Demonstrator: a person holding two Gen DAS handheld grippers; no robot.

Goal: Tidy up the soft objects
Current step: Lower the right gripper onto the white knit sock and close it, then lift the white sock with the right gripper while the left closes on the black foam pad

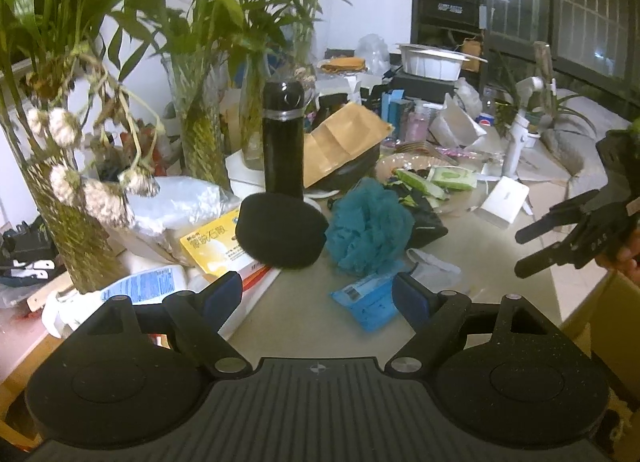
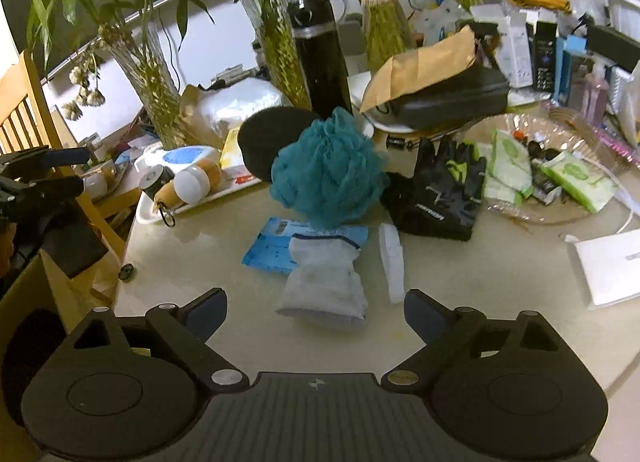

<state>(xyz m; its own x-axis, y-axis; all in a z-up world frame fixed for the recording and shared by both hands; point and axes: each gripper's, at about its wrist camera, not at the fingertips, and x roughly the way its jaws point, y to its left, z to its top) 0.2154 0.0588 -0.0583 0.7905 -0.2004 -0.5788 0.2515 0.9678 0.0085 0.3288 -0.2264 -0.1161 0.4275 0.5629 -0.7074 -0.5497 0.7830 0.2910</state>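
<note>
My right gripper [image 2: 316, 312] and left gripper [image 1: 318, 294] hovered wide open, empty. The grey sock [image 2: 324, 282] lay just ahead on the blue packet [image 2: 268, 248], the teal bath pouf [image 2: 326, 178] beyond. Risk: pinching packet with sock.

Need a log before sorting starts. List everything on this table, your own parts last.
bath pouf: 1, teal, table centre
round sponge: 1, black, behind pouf
gloves: black-green, right of pouf
folded cloth: 1, grey-white, nearest
blue packet: 1, under cloth
flask: 1, black, upright behind
paper bag: 1, brown, on black case
wipe packs: green-white, clear tray
vases: glass, with plants, back
left tongs: open
right tongs: open
</note>
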